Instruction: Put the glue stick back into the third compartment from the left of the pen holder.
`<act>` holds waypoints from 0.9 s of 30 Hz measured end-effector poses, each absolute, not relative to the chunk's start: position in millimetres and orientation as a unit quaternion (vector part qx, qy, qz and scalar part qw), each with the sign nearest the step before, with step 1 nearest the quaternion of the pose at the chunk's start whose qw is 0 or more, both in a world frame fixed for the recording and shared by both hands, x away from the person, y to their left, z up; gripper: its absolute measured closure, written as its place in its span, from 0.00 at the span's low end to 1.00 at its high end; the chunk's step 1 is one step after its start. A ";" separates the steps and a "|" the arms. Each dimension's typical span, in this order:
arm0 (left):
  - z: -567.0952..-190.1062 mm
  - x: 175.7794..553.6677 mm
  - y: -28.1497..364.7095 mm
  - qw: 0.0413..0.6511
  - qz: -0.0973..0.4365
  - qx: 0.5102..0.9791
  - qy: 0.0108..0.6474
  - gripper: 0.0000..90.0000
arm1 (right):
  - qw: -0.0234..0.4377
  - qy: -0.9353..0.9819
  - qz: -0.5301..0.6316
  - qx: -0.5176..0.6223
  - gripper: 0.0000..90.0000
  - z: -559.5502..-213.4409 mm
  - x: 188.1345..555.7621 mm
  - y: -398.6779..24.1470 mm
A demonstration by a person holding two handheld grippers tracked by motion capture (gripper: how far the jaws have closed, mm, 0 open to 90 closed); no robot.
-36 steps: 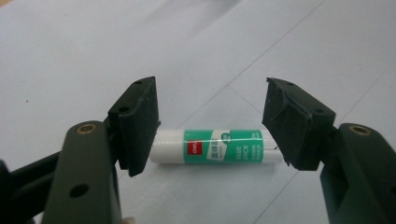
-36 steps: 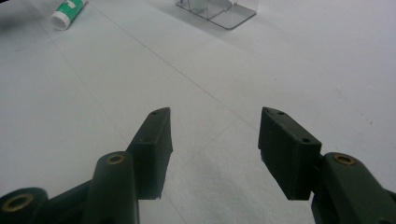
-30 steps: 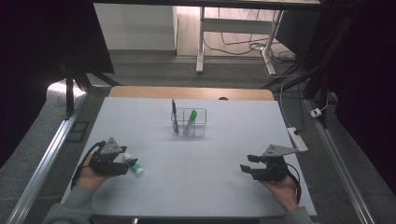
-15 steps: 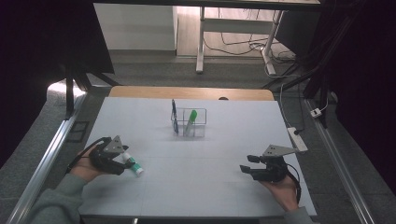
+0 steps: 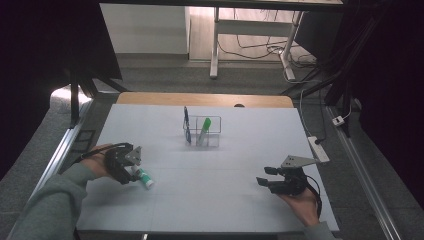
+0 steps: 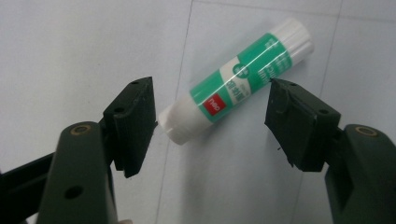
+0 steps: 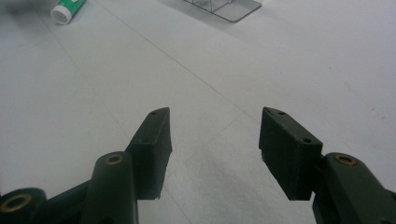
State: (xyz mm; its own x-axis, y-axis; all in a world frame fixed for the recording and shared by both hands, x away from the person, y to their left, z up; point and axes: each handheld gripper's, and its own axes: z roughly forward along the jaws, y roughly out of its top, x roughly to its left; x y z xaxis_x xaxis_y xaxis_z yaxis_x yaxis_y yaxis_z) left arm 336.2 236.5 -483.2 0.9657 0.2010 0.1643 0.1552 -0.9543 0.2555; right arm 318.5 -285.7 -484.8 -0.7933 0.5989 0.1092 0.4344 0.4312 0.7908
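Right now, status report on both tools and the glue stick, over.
Left tool open, straddling glue stick lying flat. Right tool open, empty. Nothing blocking.

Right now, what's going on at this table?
A person works two handheld grippers over a white table. The left gripper hangs over a green and white glue stick lying flat on the table, its open jaws on either side of the stick without gripping it. The right gripper is open with nothing between its jaws, over bare table on the right side. Farther back stands a clear organizer that holds a green marker and a dark blue pen.
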 end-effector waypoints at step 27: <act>-506.0 352.9 226.3 0.050 0.085 0.995 -0.031 0.65 | 0.090 0.844 0.430 0.308 0.49 -487.4 319.6 -284.6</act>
